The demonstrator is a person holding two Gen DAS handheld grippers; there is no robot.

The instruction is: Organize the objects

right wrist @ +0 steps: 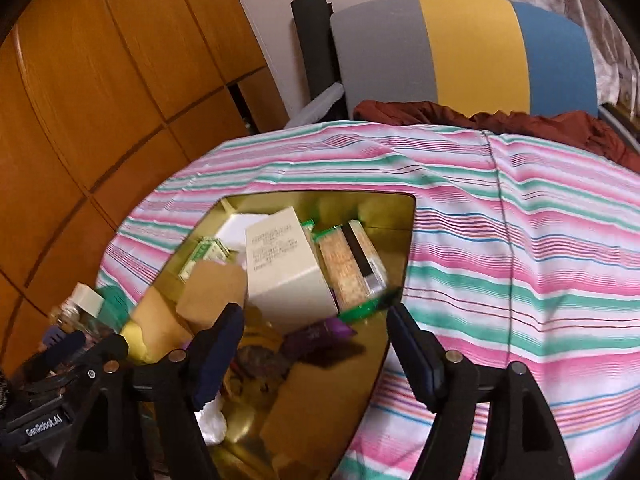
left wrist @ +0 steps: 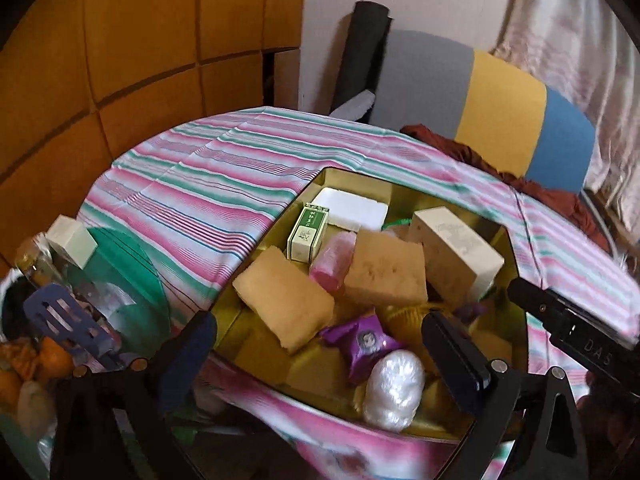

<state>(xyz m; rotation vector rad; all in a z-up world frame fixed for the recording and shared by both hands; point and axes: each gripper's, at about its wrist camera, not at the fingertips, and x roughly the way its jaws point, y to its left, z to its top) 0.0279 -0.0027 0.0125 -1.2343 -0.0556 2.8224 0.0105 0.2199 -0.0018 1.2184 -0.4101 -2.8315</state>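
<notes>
An open gold tin [left wrist: 404, 196] lies on the striped tablecloth, filled with loose things. Inside are a white foam block [left wrist: 352, 208], a green-and-white small box [left wrist: 308, 232], a pink roll [left wrist: 334, 264], two yellow sponges [left wrist: 284, 300], a cream box [left wrist: 460, 248], a purple packet [left wrist: 364, 344] and a white wrapped lump [left wrist: 394, 392]. My left gripper [left wrist: 320, 348] hangs open above the tin's near end, over the purple packet, holding nothing. In the right wrist view my right gripper [right wrist: 316, 348] is open over the tin [right wrist: 384, 208], near a cracker packet [right wrist: 348, 272] and the cream box [right wrist: 284, 264].
A basket at the left holds oranges [left wrist: 48, 360], a blue slotted spatula [left wrist: 64, 316], a green lid [left wrist: 128, 264] and a bottle. Behind the table [right wrist: 520, 220] stand a grey, yellow and blue chair [right wrist: 472, 48] with a maroon cloth [right wrist: 440, 114], and wooden cabinets [right wrist: 100, 80].
</notes>
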